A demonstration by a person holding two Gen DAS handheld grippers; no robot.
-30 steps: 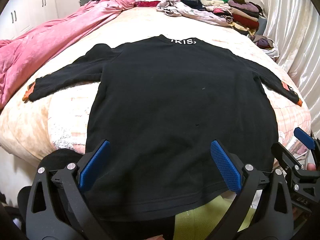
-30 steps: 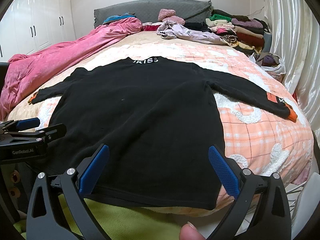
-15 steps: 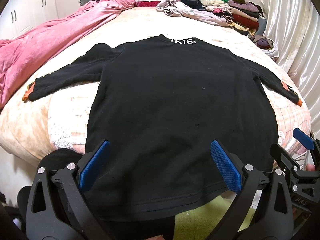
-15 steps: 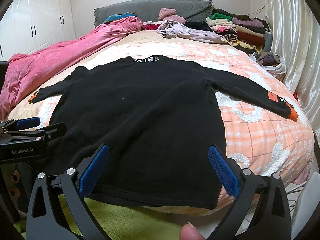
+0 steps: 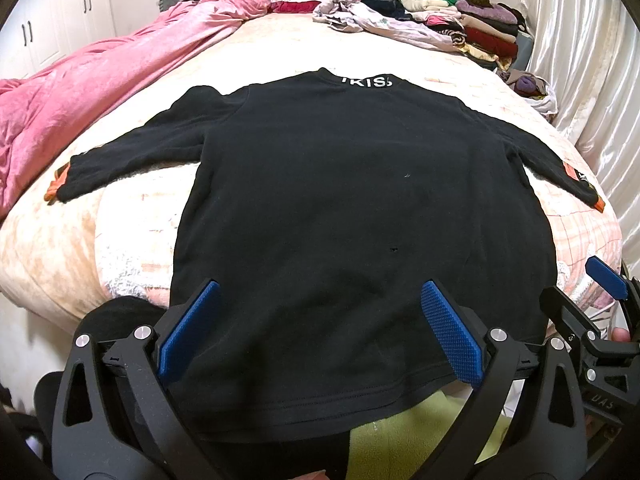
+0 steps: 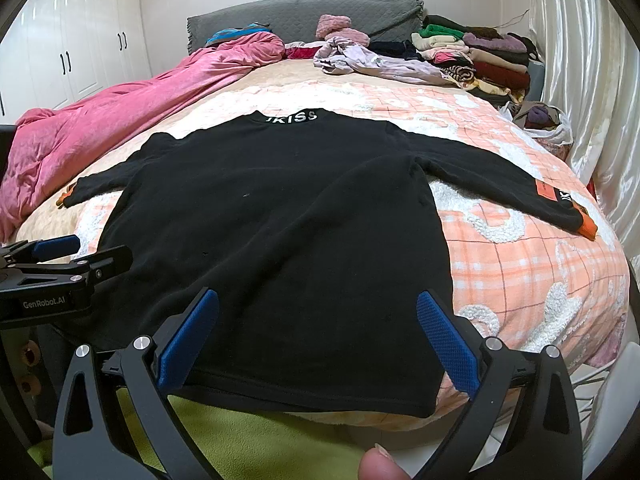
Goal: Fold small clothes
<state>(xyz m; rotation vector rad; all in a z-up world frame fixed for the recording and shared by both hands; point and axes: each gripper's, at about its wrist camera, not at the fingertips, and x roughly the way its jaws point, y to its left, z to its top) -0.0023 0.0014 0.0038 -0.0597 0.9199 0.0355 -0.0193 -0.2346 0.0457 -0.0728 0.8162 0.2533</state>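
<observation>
A black long-sleeved sweatshirt (image 5: 360, 200) lies flat on the bed, back up, collar with white letters at the far end, both sleeves spread out with orange cuffs. It also shows in the right wrist view (image 6: 280, 216). My left gripper (image 5: 320, 328) is open and empty, hovering above the hem near its left half. My right gripper (image 6: 318, 336) is open and empty above the hem's right half. Each gripper shows at the edge of the other's view: the right one (image 5: 600, 280), the left one (image 6: 60, 252).
The bed has a peach checked blanket (image 6: 540, 272). A pink quilt (image 5: 100, 92) lies along the left side. Piles of clothes (image 5: 460, 24) sit at the far right by the headboard. A curtain (image 5: 592, 80) hangs at the right. A yellow-green cloth (image 6: 240, 440) lies under the grippers.
</observation>
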